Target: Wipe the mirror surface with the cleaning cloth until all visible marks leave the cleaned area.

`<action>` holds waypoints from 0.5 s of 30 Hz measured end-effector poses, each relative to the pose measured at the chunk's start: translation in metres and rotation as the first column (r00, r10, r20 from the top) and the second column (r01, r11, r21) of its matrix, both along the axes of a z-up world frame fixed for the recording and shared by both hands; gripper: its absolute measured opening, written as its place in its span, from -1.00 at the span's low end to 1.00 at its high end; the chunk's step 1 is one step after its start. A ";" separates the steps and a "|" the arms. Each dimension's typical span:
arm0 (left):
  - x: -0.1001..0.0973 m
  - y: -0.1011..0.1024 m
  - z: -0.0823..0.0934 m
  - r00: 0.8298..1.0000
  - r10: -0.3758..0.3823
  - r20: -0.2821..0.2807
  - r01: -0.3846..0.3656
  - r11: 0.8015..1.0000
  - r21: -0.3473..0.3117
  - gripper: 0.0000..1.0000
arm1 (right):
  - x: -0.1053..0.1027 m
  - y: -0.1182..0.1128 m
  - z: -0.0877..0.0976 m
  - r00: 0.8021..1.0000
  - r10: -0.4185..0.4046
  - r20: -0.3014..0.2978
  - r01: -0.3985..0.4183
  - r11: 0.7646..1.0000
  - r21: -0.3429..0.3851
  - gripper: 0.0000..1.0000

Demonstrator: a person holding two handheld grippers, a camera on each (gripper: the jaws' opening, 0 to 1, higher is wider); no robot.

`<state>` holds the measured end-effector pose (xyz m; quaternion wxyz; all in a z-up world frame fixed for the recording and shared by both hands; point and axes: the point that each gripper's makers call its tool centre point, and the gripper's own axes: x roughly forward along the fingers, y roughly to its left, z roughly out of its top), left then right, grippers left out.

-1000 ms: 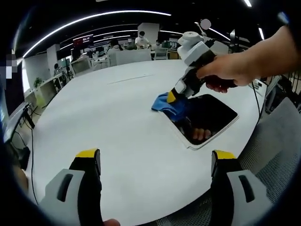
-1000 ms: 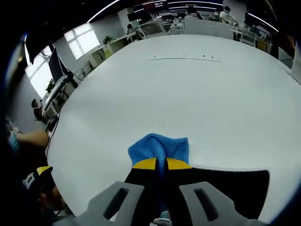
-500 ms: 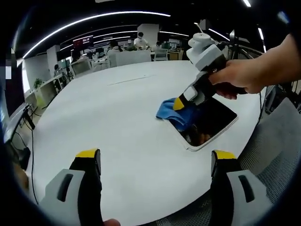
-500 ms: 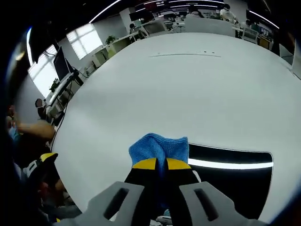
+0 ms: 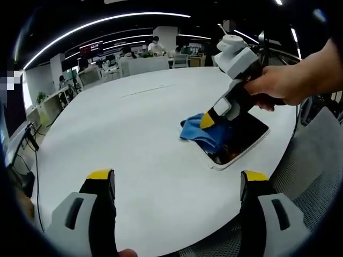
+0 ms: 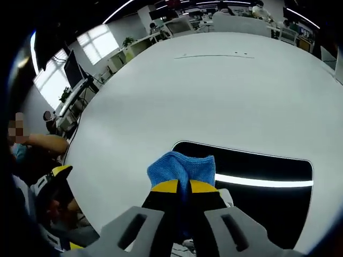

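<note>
Mirror: a flat rectangular mirror (image 5: 244, 138) with rounded corners and a thin white rim lay on the table at centre right of the left gripper view; its glass looked dark and glossy. In the right gripper view it (image 6: 268, 198) filled the lower right, crossed by a bright reflected light strip.
Cloth: a blue, nubbly-textured cleaning cloth (image 6: 181, 169), bunched into soft folds, sat on the mirror's near left corner in the right gripper view. In the left gripper view the cloth (image 5: 199, 132) overlapped the mirror's left end and spilled partly onto the table.
Table: a large round white table (image 5: 139, 144), smooth and matt.
Right gripper: the right gripper (image 6: 180, 186), with yellow-tipped black jaws on grey bodies, had its jaws pressed together, pinching the cloth. In the left gripper view it (image 5: 208, 121) slanted down from upper right onto the mirror, gripped by a hand (image 5: 276, 85) whose bare forearm ran off the right edge.
Left gripper: the left gripper (image 5: 177, 176) hung over the table's near edge at the bottom, jaws wide apart, holding nothing.
Surroundings: the left gripper view showed a grey mesh-textured chair (image 5: 316, 160) at right; the right gripper view showed bright windows (image 6: 99, 45) at upper left.
</note>
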<state>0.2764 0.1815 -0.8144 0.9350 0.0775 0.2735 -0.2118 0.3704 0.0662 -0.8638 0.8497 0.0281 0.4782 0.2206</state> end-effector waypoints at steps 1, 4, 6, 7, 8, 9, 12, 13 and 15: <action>0.000 0.000 0.000 1.000 0.002 0.000 -0.002 1.000 -0.001 0.92 | 0.000 0.000 0.000 1.000 0.000 0.005 0.000 1.000 -0.002 -1.00; 0.000 0.000 -0.001 1.000 -0.003 -0.005 0.003 1.000 -0.003 0.95 | 0.000 0.001 0.000 1.000 -0.003 0.012 0.004 1.000 -0.017 -1.00; -0.001 -0.001 -0.003 1.000 -0.009 -0.014 0.009 1.000 -0.002 0.96 | 0.001 0.001 0.000 1.000 -0.024 -0.007 0.024 1.000 -0.004 -1.00; -0.001 -0.001 -0.002 1.000 -0.007 -0.012 0.007 1.000 -0.004 0.96 | 0.000 0.001 0.000 1.000 -0.029 -0.010 0.029 1.000 0.001 -1.00; -0.001 -0.001 -0.002 1.000 -0.008 -0.008 0.008 1.000 -0.005 0.96 | 0.001 0.000 0.000 1.000 -0.030 -0.009 0.030 1.000 0.003 -1.00; -0.001 -0.002 -0.002 1.000 -0.013 -0.007 0.013 1.000 -0.003 0.96 | 0.001 0.001 0.000 1.000 -0.018 0.000 0.018 1.000 -0.002 -1.00; -0.001 -0.003 -0.002 1.000 -0.019 -0.010 0.019 1.000 0.001 0.96 | 0.002 0.002 -0.001 0.998 0.054 0.023 -0.053 0.997 -0.049 -1.00; -0.001 -0.003 -0.002 1.000 -0.020 -0.011 0.020 1.000 0.005 0.96 | 0.002 0.002 -0.001 0.998 0.052 0.021 -0.051 0.998 -0.044 -1.00; -0.001 -0.002 -0.002 1.000 -0.019 -0.010 0.019 1.000 0.008 0.96 | 0.003 0.000 -0.001 1.000 0.025 0.000 -0.025 1.000 -0.014 -1.00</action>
